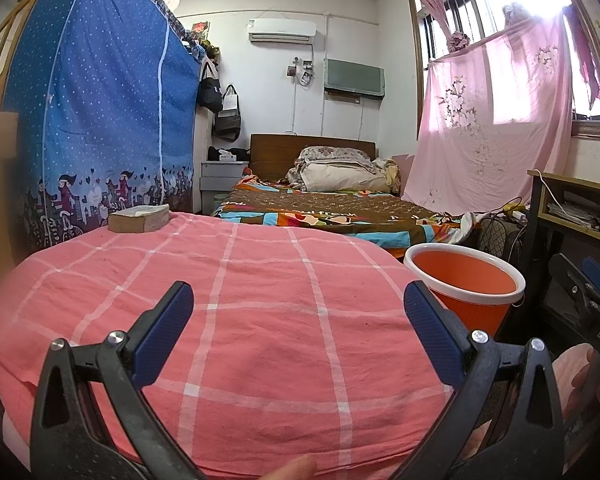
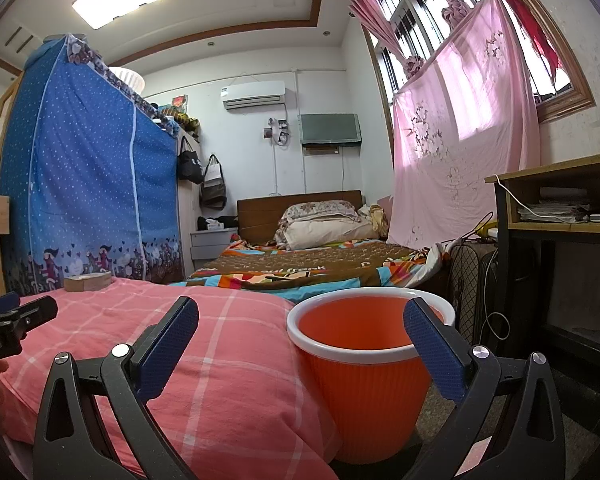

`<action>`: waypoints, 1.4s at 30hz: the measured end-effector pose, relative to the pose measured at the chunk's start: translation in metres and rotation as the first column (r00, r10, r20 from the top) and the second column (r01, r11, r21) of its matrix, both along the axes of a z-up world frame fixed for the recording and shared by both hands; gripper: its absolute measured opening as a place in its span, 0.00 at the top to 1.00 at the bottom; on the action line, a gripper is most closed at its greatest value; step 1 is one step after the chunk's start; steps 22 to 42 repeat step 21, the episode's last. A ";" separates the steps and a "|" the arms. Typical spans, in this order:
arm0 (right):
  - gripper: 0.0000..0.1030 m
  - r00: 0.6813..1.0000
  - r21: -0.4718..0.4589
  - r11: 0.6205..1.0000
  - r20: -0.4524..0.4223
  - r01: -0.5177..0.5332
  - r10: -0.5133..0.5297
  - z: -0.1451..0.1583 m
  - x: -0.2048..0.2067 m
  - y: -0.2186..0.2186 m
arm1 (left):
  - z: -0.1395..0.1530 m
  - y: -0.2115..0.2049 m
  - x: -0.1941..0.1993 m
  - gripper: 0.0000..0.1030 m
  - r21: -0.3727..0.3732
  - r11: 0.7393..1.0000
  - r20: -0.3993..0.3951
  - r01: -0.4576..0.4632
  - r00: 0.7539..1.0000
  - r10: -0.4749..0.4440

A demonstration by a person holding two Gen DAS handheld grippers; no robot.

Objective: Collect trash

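An orange ribbed trash bin (image 1: 468, 292) with a white rim stands on the floor at the right of a pink checked surface (image 1: 236, 320); in the right wrist view the bin (image 2: 364, 384) is close in front. My left gripper (image 1: 298, 300) is open and empty above the pink cloth. My right gripper (image 2: 300, 316) is open and empty, its right finger in front of the bin's rim. A tan tissue box (image 1: 139, 218) lies at the cloth's far left, also in the right wrist view (image 2: 87, 281). No loose trash shows on the cloth.
A bed (image 1: 332, 208) with a patterned cover lies beyond. A blue fabric wardrobe (image 1: 100, 120) stands at the left. A wooden desk (image 2: 560, 208) with cables stands right of the bin. A pink curtain (image 1: 492, 120) hangs at the window.
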State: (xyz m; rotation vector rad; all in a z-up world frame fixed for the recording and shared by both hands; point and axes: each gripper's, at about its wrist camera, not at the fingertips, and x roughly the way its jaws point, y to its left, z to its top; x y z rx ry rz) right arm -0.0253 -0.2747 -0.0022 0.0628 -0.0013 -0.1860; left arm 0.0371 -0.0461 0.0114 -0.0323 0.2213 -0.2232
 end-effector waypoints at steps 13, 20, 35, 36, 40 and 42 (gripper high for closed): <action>0.00 1.000 0.001 1.000 -0.002 0.000 0.000 0.001 0.000 0.001 | 0.000 -0.003 -0.005 0.00 0.041 0.999 0.021 -0.021 1.000 0.020; 0.00 1.000 0.003 1.000 -0.004 0.001 -0.001 -0.002 -0.001 0.003 | 0.000 -0.003 -0.005 0.00 0.043 0.999 0.020 -0.021 1.000 0.020; 0.00 1.000 0.003 1.000 -0.005 0.001 -0.001 -0.001 -0.001 0.002 | 0.000 -0.002 -0.005 0.00 0.043 0.999 0.020 -0.021 1.000 0.020; 0.00 1.000 0.003 1.000 -0.005 0.001 -0.001 -0.001 -0.001 0.002 | 0.000 -0.002 -0.005 0.00 0.043 0.999 0.020 -0.021 1.000 0.020; 0.00 1.000 0.003 1.000 -0.005 0.001 -0.001 -0.001 -0.001 0.002 | 0.000 -0.002 -0.005 0.00 0.043 0.999 0.020 -0.021 1.000 0.020; 0.00 1.000 0.003 1.000 -0.005 0.001 -0.001 -0.001 -0.001 0.002 | 0.000 -0.002 -0.005 0.00 0.043 0.999 0.020 -0.021 1.000 0.020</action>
